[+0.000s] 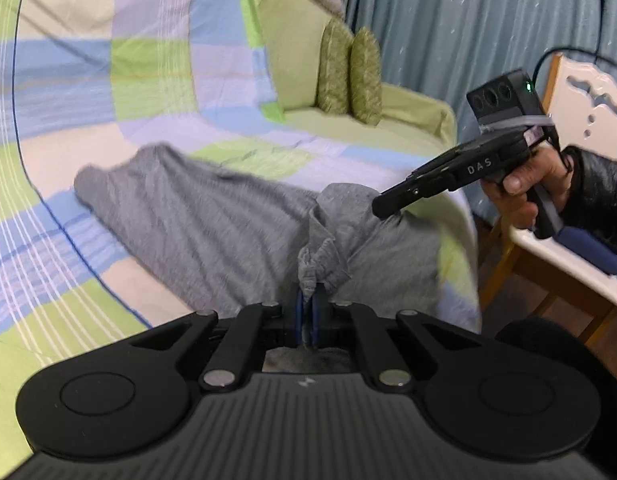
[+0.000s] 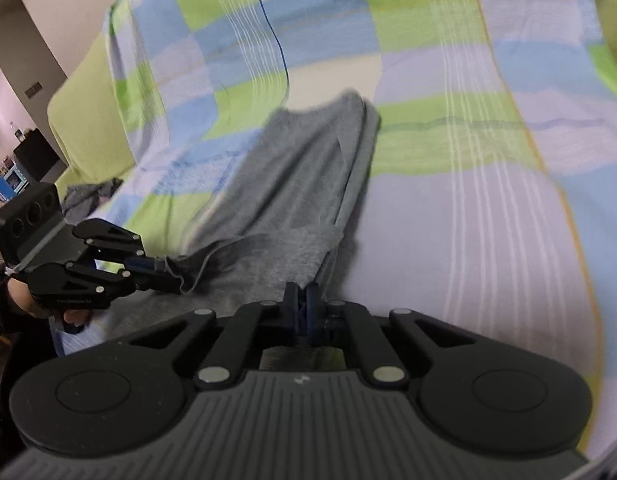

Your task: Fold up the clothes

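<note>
1. Gripping the grey garment at two points: the left gripper has its jaws together on a bunched tuft of cloth; the right gripper is likewise pinched on an edge of the same fabric.
2. The garment lies on the checked blanket over a sofa, running from the left jaws toward 11 o'clock in the left wrist view, and toward 12 o'clock from the right jaws in the right wrist view.
3. Near end is lifted and taut between the grippers; far end rests on the blanket. Frames are blurred.
4. Judgement: a fold or a spreading pull, cannot tell which. Either way, both pinches should stay firm, level, with even tension, so the cloth does not twist or slip.
5. Green cushions sit at 1 o'clock, well apart.
</note>
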